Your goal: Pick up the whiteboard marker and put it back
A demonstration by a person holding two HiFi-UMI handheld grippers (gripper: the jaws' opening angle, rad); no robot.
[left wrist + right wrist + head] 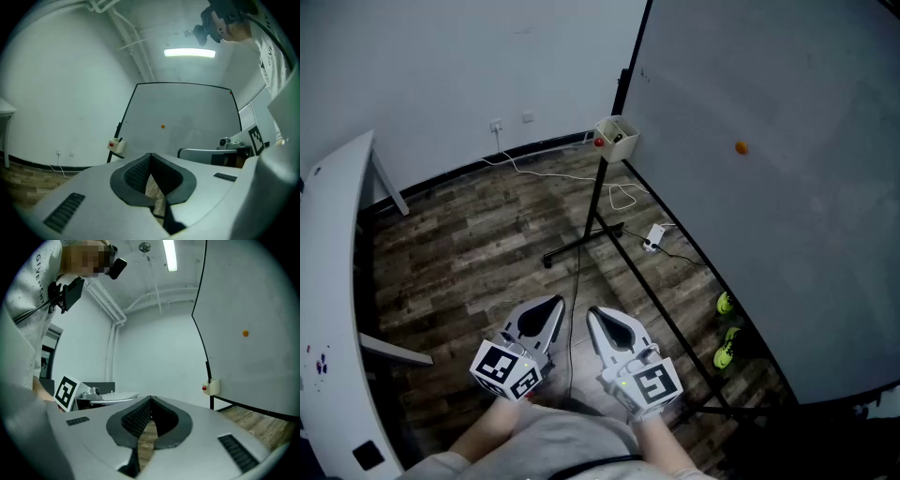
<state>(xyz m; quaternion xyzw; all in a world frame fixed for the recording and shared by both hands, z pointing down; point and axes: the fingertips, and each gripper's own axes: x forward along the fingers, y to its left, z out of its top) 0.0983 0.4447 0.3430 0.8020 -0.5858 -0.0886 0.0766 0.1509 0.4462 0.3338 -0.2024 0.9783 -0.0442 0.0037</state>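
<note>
Well, both tools sit low, tucked in by the person's waist, well apart from the whiteboard (pixel 769 187). Left gripper (pixel 551 307): jaws pressed together, nothing between them, only wood floor (pixel 469 244) showing through the gap. Right gripper (pixel 596 317): same story, tips meeting, empty. The marker (pixel 620 138) looks to be the dark stick poking out of the small cream box (pixel 607 127) on the board's near corner, beside a red blob, though it is too small to be sure.

Risks from here? It's a long reach, and a claw has to open first. Arrive closed and the tips will only knock the box or shove the marker aside. The box is narrow, so a wide jaw could catch its rim. Down by the stand's feet lie a white cable (pixel 623 197) and a power strip (pixel 654 237), easy to trip on when stepping in.

Writing: the white clothing (pixel 28 287) in the right gripper view reads "GIVENCH", the rest hidden. The cubes carry black-and-white squares only. The board is bare but for an orange dot (pixel 741 147).
</note>
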